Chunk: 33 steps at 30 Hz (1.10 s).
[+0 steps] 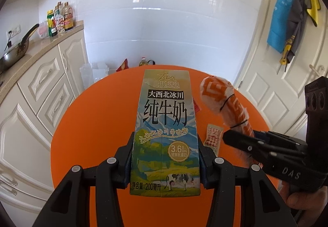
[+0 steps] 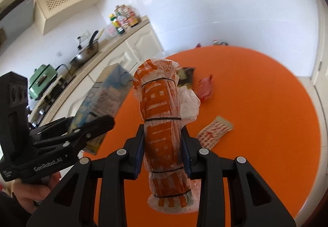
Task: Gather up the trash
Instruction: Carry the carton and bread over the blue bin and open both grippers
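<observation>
We are holding the milk carton (image 1: 165, 130) clamped lengthwise in our left gripper (image 1: 165, 157) and the banded plastic roll (image 2: 164, 130) lengthwise in our right gripper (image 2: 163, 157), both above the orange table (image 2: 266, 87), the right gripper nearer the patterned wrapper (image 2: 215, 131).

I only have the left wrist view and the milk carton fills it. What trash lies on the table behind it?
Observer: A red wrapper lies on the table, past the bag roll.
Operator: Anything else there?
Observer: A dark packet beside it, partly hidden behind the roll.
Operator: How does the right gripper hold the roll?
Observer: The right gripper has a pad on each side of it, well below the top.
</observation>
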### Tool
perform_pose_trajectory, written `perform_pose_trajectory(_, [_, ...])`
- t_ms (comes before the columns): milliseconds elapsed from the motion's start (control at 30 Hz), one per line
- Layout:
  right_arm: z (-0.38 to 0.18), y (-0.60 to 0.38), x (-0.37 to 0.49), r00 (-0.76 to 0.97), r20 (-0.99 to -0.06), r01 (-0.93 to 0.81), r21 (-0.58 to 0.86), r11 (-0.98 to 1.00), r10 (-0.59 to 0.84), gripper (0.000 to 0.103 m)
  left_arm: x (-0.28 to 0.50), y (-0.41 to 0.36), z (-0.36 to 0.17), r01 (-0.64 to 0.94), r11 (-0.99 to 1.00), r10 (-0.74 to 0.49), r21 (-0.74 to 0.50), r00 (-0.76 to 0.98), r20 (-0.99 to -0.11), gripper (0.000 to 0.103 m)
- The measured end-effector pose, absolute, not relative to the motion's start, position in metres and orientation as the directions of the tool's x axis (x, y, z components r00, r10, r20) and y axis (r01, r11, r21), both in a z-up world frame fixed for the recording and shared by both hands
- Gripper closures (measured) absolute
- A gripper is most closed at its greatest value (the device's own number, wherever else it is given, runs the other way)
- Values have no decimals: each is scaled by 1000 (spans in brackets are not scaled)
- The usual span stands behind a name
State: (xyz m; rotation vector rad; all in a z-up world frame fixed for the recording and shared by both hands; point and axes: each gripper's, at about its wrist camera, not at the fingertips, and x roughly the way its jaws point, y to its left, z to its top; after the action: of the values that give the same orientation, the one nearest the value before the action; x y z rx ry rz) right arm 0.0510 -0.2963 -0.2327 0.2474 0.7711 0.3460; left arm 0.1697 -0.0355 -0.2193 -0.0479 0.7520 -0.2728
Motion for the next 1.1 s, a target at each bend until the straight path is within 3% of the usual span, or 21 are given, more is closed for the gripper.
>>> perform_pose_trajectory(333, [-189, -369, 7, 788, -561, -71, 324, 943, 252, 72, 142, -109, -185, 411, 905, -390, -111, 695, -604, 57])
perform_pose_trajectory(533, [-164, -443, -41, 842, -538, 131, 285, 950, 45, 72, 119, -180, -171, 566, 818, -507, -100, 630, -587, 57])
perform_pose_trajectory(833, [-171, -554, -124, 783, -574, 448, 251, 858, -241, 72, 81, -296, -181, 744, 657, -631, -119, 457, -627, 57])
perform_pose_trajectory(1100, [-208, -626, -170, 700, -637, 591, 263, 763, -323, 72, 61, -373, -211, 810, 563, -647, -164, 309, -697, 57])
